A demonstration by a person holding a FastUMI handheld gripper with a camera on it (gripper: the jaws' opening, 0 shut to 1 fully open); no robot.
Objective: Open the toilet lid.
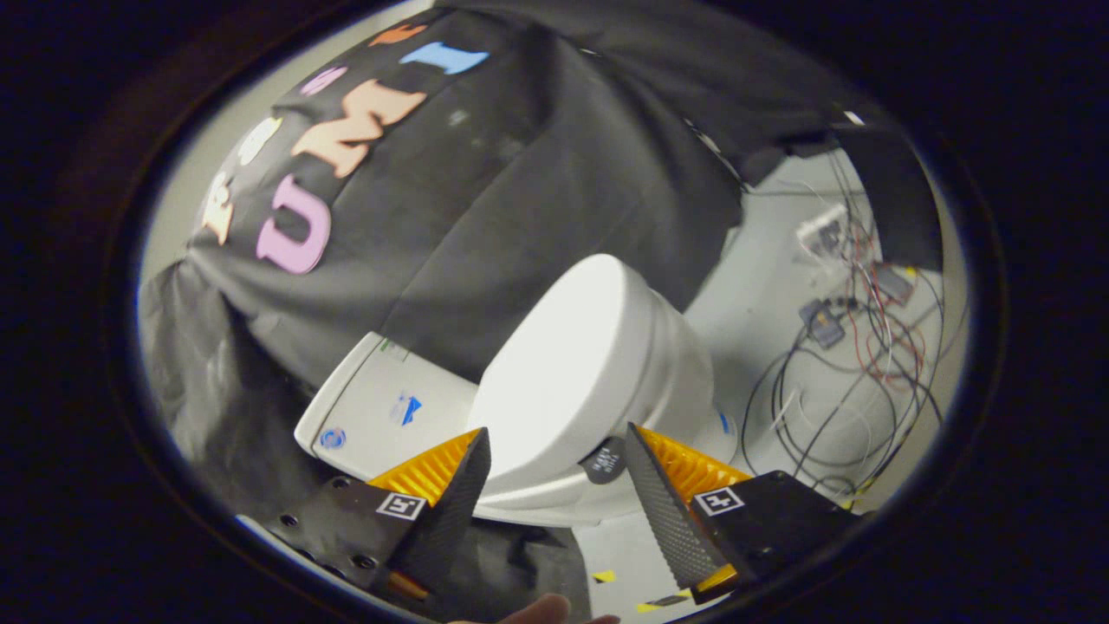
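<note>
A white toilet [667, 364] stands just ahead of my fingers, seen tilted. Its closed lid [554, 364] is smooth and white, and lies flat on the seat. The front rim of the lid and seat [537, 498] reaches in between my two fingertips. My gripper [559, 451] is open, its fingers [450, 494] spread wide on either side of that rim, touching nothing that I can make out. A small dark round tag [604, 459] sits on the seat's edge close to the other finger. The white cistern [381, 407] lies beyond the lid.
Black cloth hangs behind the toilet and drapes down beside it. On the pale floor [762, 312] past the bowl lie tangled wires and small circuit boards [849, 338]. Bits of yellow tape [604, 575] mark the floor below the fingers. A fingertip of a hand [546, 611] shows beneath.
</note>
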